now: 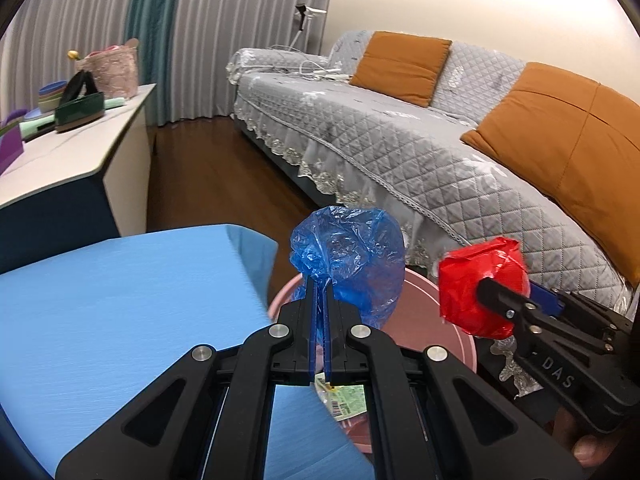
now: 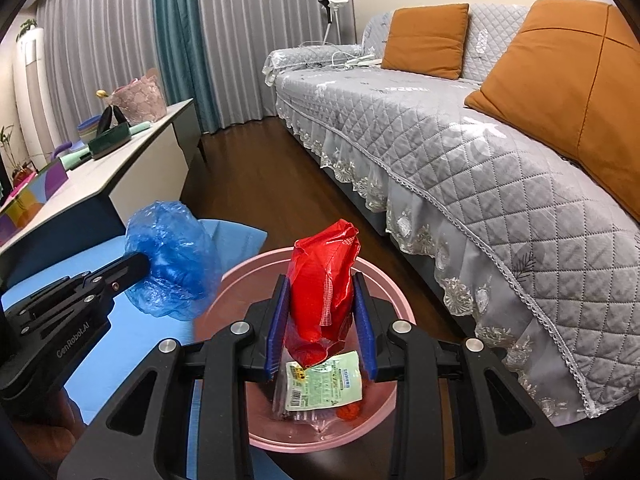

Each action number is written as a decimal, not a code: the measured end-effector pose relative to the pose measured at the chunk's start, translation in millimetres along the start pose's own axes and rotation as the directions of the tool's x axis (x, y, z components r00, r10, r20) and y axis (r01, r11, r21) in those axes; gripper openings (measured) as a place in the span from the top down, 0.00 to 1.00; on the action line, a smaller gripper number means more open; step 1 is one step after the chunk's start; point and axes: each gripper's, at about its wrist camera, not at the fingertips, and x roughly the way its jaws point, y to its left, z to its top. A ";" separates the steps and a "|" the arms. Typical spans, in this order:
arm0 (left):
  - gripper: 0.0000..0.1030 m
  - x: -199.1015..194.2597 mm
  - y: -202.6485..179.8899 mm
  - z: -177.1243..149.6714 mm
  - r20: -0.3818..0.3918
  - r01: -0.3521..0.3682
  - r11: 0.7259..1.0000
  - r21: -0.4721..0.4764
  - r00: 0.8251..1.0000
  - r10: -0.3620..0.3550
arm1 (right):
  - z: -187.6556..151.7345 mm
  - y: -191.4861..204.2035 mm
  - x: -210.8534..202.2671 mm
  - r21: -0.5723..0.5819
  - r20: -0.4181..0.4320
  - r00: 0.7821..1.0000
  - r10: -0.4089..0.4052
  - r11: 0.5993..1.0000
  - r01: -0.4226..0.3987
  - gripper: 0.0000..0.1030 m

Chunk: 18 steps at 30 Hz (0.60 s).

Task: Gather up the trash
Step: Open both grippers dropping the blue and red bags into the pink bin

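**Mia:** How far along was the trash job?

**Ben:** Partly done. The pink bin (image 2: 384,292) sat on the floor, between the blue bench (image 1: 120,288) and the grey sofa (image 2: 460,152). Some trash was already inside it. A green snack packet (image 2: 326,384) lay at the bottom, with clear wrapping around it and something small and red (image 2: 349,410) beside it. I could not tell what that red bit was, because it was mostly hidden.

**Mia:** And the claws?

**Ben:** Both were full. The left claw (image 1: 320,292) was pressed nearly together, pinching a crumpled blue plastic bag (image 1: 348,256). The right claw (image 2: 320,300) was pinching a red plastic wrapper (image 2: 320,280) between its blue pads (image 2: 276,328). Its jaws stood wider apart, since the wrapper was puffy.

**Mia:** Were those two things in the bin?

**Ben:** No, not yet. The red wrapper hung right above the bin's open top. The blue bag was near the bin's rim, by the edge of the blue bench. It looked partly over the rim, though that was hard to be sure of.

**Mia:** So what was left?

**Ben:** I think both claws needed to let go, so the two pieces would fall in. The blue bag might have needed a small move toward the middle first. No other trash showed on the part of the blue bench that could be seen. The far white bench (image 1: 72,152) held bowls and baskets, but those did not look like trash.
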 end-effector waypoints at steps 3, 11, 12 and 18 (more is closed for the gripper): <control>0.98 5.2 -4.5 -1.2 -0.012 0.014 1.000 0.011 1.000 -0.014 | -0.9 -3.7 3.1 0.004 -0.009 1.000 -0.010 1.000 0.010 0.68; 0.47 3.0 0.2 -2.6 -0.006 0.026 1.000 0.001 1.000 -0.026 | -1.4 -11.9 7.9 0.039 -0.034 0.998 -0.053 0.998 0.055 0.31; 0.47 1.1 2.5 -1.7 -0.003 0.029 1.000 -0.011 1.000 -0.029 | -1.2 -12.3 7.5 0.043 -0.034 0.998 -0.057 0.997 0.059 0.27; 0.47 -16.7 1.5 5.7 0.031 0.018 1.000 -0.005 0.999 -0.018 | 4.6 -12.3 -3.2 0.068 -0.008 0.998 -0.070 0.995 0.070 0.19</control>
